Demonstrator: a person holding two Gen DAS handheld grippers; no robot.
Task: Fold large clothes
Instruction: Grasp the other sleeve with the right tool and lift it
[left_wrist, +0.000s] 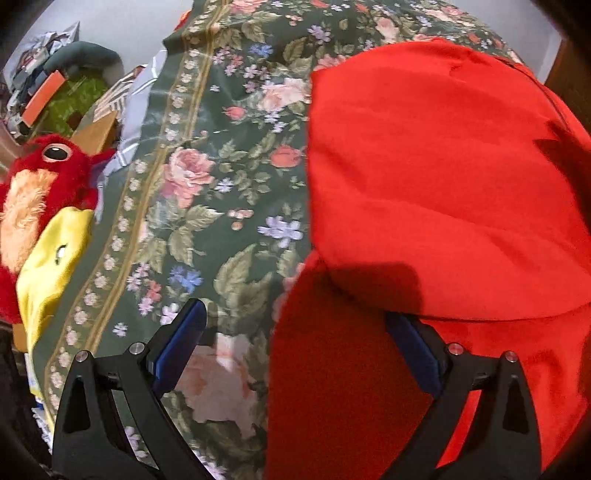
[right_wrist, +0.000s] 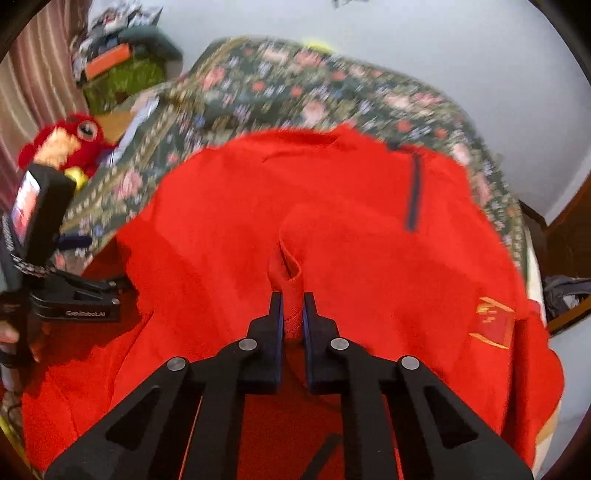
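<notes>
We see right gripper (right_wrist: 293, 306) pinching a fold of red garment (right_wrist: 332, 229); left gripper (left_wrist: 295, 321) spread wide, nothing held, over floral cover (left_wrist: 207, 184).

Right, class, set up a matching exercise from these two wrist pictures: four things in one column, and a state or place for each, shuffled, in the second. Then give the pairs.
Column one:
1. left tongs
2. right tongs
3. red garment
4. red plush toy

Column two:
A. spread over the floral bedspread
B. shut on a pinched ridge of red cloth
C. lying beside the bedspread's edge
D. open, one finger over the bedspread, the other over red cloth

Pairs: 1-D, 2-B, 3-A, 4-C
</notes>
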